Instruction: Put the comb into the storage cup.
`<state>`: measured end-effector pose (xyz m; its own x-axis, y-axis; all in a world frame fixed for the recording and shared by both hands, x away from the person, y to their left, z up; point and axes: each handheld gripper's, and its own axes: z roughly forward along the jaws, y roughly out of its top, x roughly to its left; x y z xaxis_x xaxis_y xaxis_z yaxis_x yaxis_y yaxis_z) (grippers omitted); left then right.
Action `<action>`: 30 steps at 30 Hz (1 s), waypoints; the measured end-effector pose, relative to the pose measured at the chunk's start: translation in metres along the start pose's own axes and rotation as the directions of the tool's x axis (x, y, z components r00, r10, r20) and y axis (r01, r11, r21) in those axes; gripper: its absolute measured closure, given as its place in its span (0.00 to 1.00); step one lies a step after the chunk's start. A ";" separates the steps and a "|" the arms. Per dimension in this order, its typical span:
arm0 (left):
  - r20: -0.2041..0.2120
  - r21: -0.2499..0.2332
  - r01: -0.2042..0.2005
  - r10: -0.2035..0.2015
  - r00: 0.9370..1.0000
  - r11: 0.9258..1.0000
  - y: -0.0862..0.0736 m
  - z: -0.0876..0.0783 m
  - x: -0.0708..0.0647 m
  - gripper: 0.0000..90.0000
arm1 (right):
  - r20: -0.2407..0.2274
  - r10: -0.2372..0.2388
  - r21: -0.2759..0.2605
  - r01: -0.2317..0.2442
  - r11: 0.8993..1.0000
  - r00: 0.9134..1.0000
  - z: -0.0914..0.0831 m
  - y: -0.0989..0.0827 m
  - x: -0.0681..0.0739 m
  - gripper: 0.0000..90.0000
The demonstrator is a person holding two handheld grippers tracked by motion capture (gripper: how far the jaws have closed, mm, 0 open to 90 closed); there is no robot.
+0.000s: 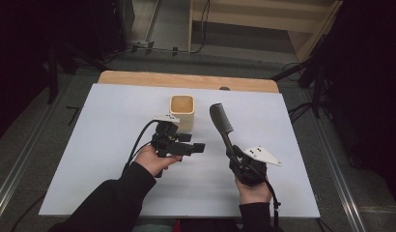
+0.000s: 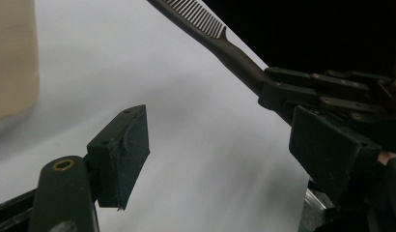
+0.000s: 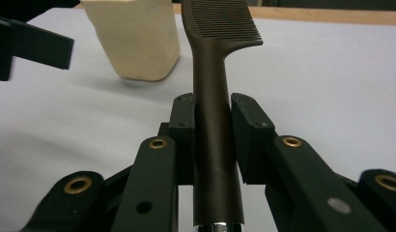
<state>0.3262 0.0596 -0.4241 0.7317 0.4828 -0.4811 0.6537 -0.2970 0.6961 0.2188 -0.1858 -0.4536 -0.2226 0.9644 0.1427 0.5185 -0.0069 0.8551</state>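
1. Right gripper (image 3: 213, 125): jaws clamped on the handle of a dark comb (image 1: 222, 126), held above the white worktop (image 1: 90, 145), teeth end pointing away toward the cup.
2. Comb: likely light, stiff and smooth; the round handle could twist or slip, so a grip low on the handle, clear of the fine teeth, suits best.
3. Left gripper (image 1: 198, 147): jaws apart, nothing between them, near the cup.
4. Cream cup (image 1: 182, 112): upright, open-topped, just left of the comb.
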 end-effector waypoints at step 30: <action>-0.053 -0.003 -0.004 0.004 0.999 1.000 0.031 0.049 -0.018 0.26 | 0.034 0.151 -0.116 -0.146 0.982 0.988 0.007 -0.017 0.007 0.78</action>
<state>0.3425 0.0013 -0.4204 0.7227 0.5251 -0.4495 0.6505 -0.2966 0.6992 0.2142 -0.1774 -0.4705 -0.1139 0.9607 0.2533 0.4460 -0.1784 0.8771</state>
